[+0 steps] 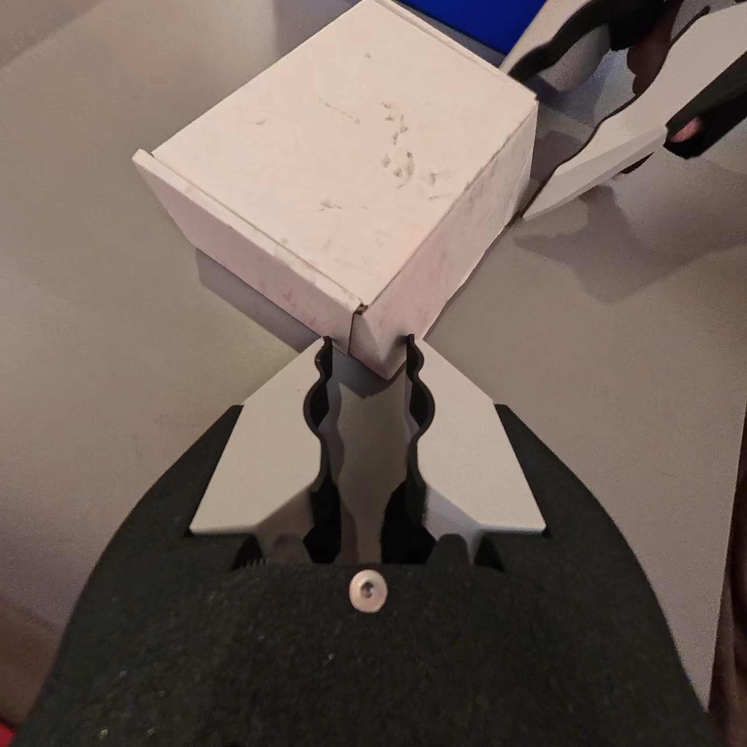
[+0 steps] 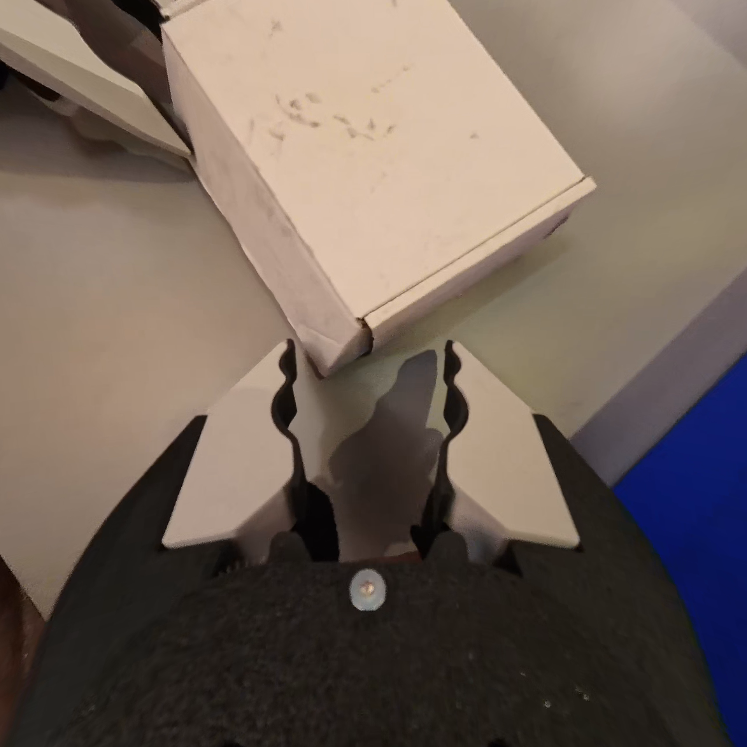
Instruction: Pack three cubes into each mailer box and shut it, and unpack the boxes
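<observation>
Holding closed box (image 1: 335,169) on tabletop (image 1: 81,283) | left hand-held gripper (image 1: 368,343) seemingly pinching 1 corner | right hand-held gripper (image 2: 366,347) released | contents hidden, progress unclear

Left gripper (image 1: 368,343): jaws narrowly parted, fingertips level, pointing forward and down. Right gripper (image 2: 368,347): jaws parted wider, nothing between them, similarly angled.

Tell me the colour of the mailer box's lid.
White, scuffed with grey marks; the mailer box lid shows best in the left wrist view.
</observation>
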### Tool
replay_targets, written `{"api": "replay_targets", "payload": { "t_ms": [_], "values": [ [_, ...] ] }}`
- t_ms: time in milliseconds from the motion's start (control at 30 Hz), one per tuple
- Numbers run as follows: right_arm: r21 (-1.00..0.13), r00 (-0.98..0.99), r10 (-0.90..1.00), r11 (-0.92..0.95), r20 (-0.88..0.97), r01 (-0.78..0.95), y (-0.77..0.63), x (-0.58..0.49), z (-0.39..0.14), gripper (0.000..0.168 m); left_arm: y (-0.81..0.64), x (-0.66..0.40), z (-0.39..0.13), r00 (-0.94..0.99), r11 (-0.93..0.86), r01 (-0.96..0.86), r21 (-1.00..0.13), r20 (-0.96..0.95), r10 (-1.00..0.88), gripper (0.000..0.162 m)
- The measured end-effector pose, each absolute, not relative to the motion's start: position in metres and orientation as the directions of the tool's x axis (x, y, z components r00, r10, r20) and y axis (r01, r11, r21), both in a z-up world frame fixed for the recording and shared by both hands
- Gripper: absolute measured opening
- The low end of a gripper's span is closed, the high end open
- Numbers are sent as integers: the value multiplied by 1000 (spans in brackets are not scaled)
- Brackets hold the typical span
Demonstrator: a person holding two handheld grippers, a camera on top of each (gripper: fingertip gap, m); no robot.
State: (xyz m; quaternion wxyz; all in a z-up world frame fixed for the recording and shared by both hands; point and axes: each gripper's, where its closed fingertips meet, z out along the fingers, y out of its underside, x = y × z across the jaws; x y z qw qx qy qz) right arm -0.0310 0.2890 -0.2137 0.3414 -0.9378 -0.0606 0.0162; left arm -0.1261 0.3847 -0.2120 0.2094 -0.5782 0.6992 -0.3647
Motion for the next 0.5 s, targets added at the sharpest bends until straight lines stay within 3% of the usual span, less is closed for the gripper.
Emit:
{"api": "replay_targets", "payload": {
  "t_ms": [33,67,200,333,500],
  "values": [
    [-647,992,128,-757,-3,96,291,-31,-213,71,385,-125,-213,-247,72,-655,-752,123,-961,38],
    [-652,991,132,-754,-32,79,293,-34,-213,68,386,-124,-215,-246,73,-660,-748,123,-961,52],
    [-658,987,147,-750,-59,73,302,-37,-219,55,384,-117,-220,-241,64,-686,-725,143,-960,55],
    [-648,992,122,-755,15,102,306,-32,-220,49,392,-112,-222,-207,125,-696,-708,31,-978,43],
    [-623,992,123,-778,-23,82,295,-42,-208,51,383,-121,-212,-219,115,-715,-690,65,-973,45]
  ]
}}
